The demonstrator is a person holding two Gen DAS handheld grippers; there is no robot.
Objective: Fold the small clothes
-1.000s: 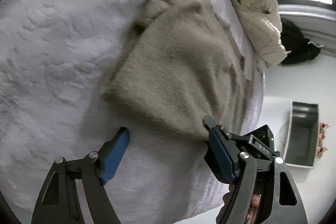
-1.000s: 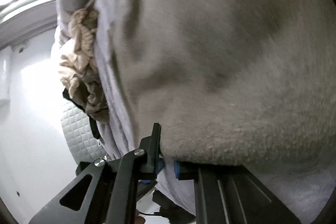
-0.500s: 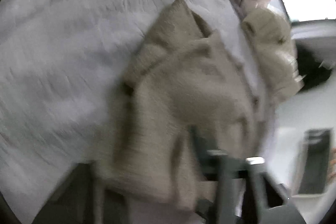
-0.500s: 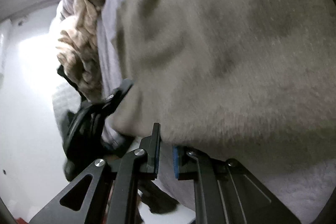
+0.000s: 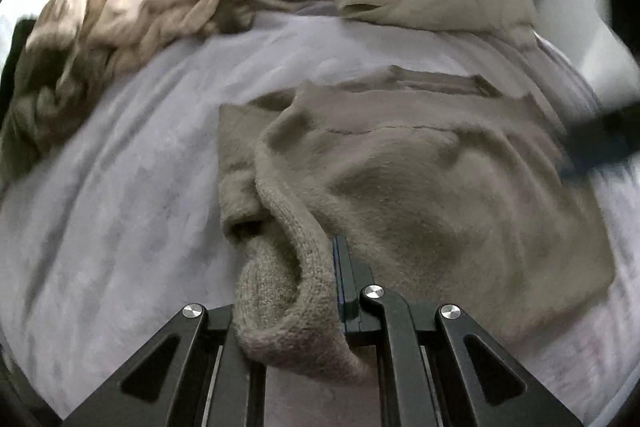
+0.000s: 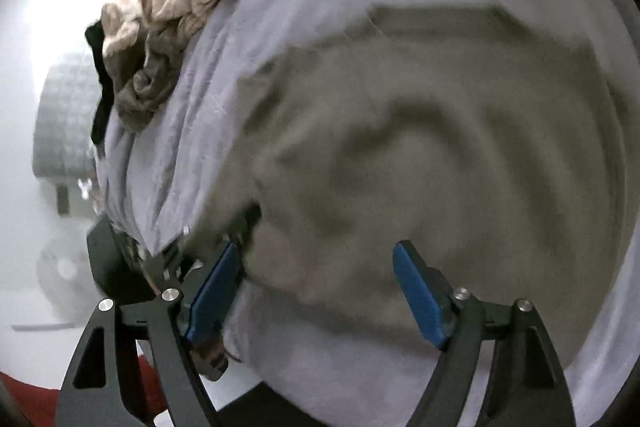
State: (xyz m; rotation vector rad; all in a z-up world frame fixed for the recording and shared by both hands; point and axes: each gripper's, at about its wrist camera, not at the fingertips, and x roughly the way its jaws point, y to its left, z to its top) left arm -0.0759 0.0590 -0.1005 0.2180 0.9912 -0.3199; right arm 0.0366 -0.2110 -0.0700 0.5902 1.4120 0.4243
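On the left, the left gripper (image 5: 304, 291) is clamped on the ribbed edge of the beige sweater (image 5: 420, 203), which lies half folded on the lavender bedspread (image 5: 120, 207) and stretches forward and to the right of those fingers. On the right, the right gripper (image 6: 316, 291) stands wide open with nothing in it, its blue pads just over the sweater's near edge.

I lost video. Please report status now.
Left gripper shut on sweater hem. Right gripper open over it. Sweater partly folded on bed. Nothing blocking.
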